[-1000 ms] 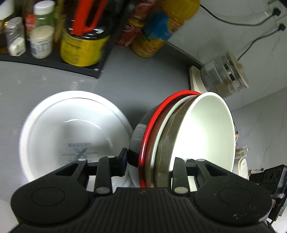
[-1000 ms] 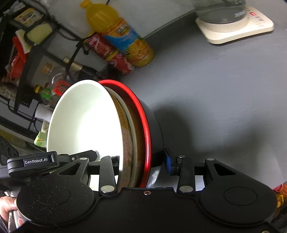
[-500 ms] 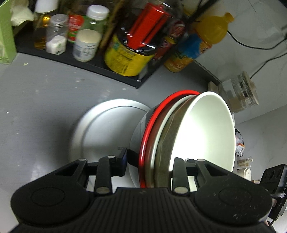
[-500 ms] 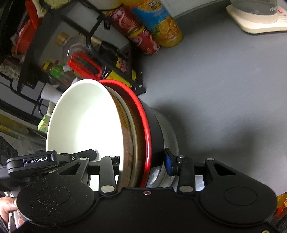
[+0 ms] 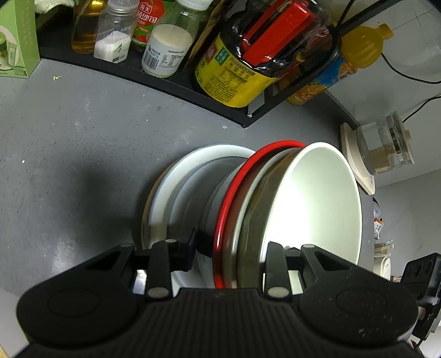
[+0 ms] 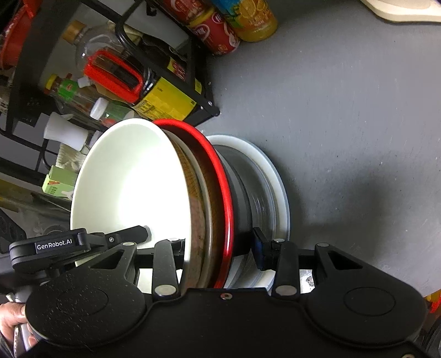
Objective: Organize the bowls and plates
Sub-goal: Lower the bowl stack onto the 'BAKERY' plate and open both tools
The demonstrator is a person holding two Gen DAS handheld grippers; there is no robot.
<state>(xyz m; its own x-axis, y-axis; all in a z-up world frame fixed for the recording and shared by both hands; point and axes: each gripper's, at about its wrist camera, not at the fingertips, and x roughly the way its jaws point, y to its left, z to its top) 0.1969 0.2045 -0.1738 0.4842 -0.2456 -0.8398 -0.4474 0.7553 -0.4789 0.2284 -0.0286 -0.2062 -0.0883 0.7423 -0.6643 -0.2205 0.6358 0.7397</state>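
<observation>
Left wrist view: both my grippers (image 5: 230, 260) (image 6: 219, 252) pinch the nested bowl stack's (image 5: 303, 209) rim from opposite sides (shared load), over the white plate (image 5: 176, 176).

"GenRobot.AI" stands in white on the black bar (image 6: 53, 244) at nine o'clock from the right claw (image 6: 217, 249). The red sauce bottle label (image 5: 147, 16), at eleven o'clock on the rack, carries Chinese characters; other labels are unreadable.
</observation>
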